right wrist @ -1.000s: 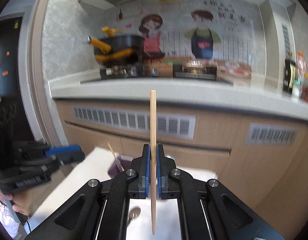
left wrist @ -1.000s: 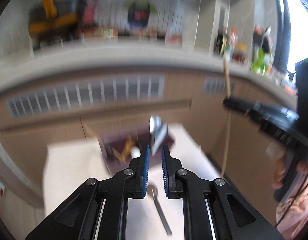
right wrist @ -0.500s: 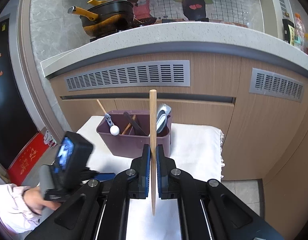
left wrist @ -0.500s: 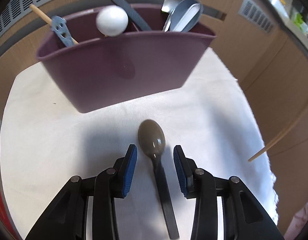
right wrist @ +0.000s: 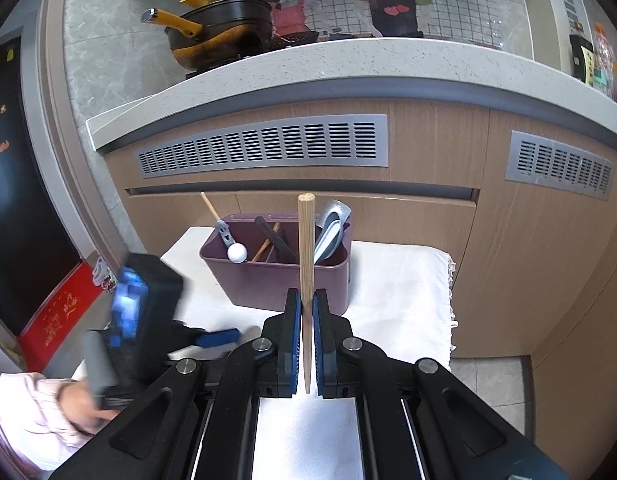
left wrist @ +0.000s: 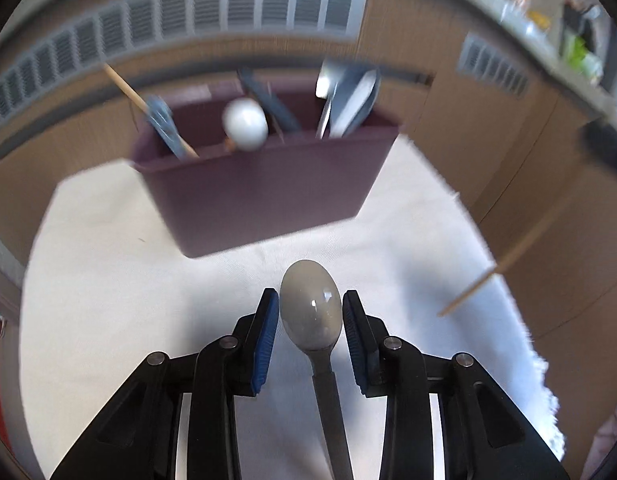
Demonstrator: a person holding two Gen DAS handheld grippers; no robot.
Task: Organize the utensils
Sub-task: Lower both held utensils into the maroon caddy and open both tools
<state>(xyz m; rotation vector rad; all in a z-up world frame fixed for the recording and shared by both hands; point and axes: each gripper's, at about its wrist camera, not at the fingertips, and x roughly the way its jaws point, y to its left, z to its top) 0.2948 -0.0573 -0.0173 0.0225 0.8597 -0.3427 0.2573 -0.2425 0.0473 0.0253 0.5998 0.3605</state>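
Note:
A grey spoon (left wrist: 311, 312) lies on the white cloth (left wrist: 108, 280), bowl toward the purple utensil holder (left wrist: 264, 196). My left gripper (left wrist: 310, 312) is open, its fingers either side of the spoon's bowl. My right gripper (right wrist: 304, 320) is shut on a wooden chopstick (right wrist: 306, 264), held upright above the cloth in front of the holder (right wrist: 276, 276). The chopstick's tip (left wrist: 492, 272) shows at the right of the left wrist view. The left gripper (right wrist: 224, 338) appears low at the left in the right wrist view.
The holder contains several utensils: a white-ball-ended one (left wrist: 245, 124), a wooden stick (left wrist: 140, 104) and grey spoons (left wrist: 348, 104). Wooden cabinets with vents (right wrist: 264, 148) stand close behind. The cloth's fringed right edge (right wrist: 450, 280) is near the cabinet.
My left gripper came down from a raised position to the cloth and moved forward until its open fingers straddle the spoon's bowl. My right gripper keeps the chopstick and has tilted down towards the holder.

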